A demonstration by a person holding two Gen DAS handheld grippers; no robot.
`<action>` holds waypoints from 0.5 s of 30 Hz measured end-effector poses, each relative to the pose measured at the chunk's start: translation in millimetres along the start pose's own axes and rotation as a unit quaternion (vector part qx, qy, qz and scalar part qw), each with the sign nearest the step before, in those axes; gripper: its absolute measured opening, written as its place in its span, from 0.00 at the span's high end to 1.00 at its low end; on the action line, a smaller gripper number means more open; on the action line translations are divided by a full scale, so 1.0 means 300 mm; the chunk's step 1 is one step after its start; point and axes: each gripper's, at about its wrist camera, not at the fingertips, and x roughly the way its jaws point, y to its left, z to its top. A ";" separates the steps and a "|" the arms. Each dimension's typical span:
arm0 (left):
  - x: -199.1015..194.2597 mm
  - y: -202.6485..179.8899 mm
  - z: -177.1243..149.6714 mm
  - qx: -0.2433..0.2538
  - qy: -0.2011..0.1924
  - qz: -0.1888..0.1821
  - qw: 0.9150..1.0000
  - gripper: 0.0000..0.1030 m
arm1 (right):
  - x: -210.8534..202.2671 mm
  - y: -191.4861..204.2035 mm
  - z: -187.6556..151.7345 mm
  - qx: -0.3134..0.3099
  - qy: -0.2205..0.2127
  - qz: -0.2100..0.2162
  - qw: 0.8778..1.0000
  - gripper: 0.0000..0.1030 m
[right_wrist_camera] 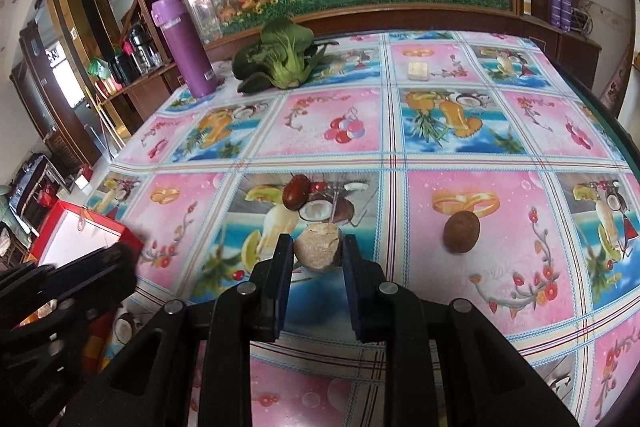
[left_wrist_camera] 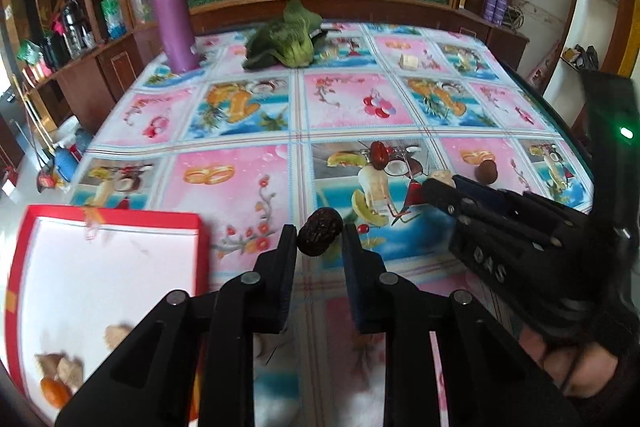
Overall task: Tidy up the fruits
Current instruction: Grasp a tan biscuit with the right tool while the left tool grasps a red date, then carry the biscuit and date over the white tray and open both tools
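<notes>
The left gripper [left_wrist_camera: 319, 239] grasps a dark wrinkled date [left_wrist_camera: 319, 233] between its 2 fingertips, its jaws clenched on the fruit just above the patterned tablecloth [left_wrist_camera: 256, 115]. To its left, at the table's near corner, sits a red tray [left_wrist_camera: 112, 217] with a white floor, holding a few pale beige pieces [left_wrist_camera: 60, 367] and an orange fruit [left_wrist_camera: 54, 389] at its near end. The right gripper [right_wrist_camera: 318, 251] holds a pale cracked round fruit [right_wrist_camera: 318, 247], its jaws closed against both sides of it; whether the fruit rests on the cloth or is lifted I cannot tell. Just beyond that gripper lies a glossy red date [right_wrist_camera: 295, 191], and to the right, well apart from it, lies a brown round fruit [right_wrist_camera: 461, 230] on a pink square of the cloth. At the far side of the table stand a purple flask [right_wrist_camera: 186, 53] and a green leafy vegetable [right_wrist_camera: 280, 61], with a small pale block [right_wrist_camera: 418, 70] further right. In the left wrist view the right gripper comes in from the right, a hand [left_wrist_camera: 568, 359] behind it.
</notes>
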 end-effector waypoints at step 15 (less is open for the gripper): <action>-0.351 0.250 -0.283 -0.057 -0.053 0.067 0.995 0.76 | -0.203 0.174 -0.112 0.004 -0.079 0.048 0.996 0.77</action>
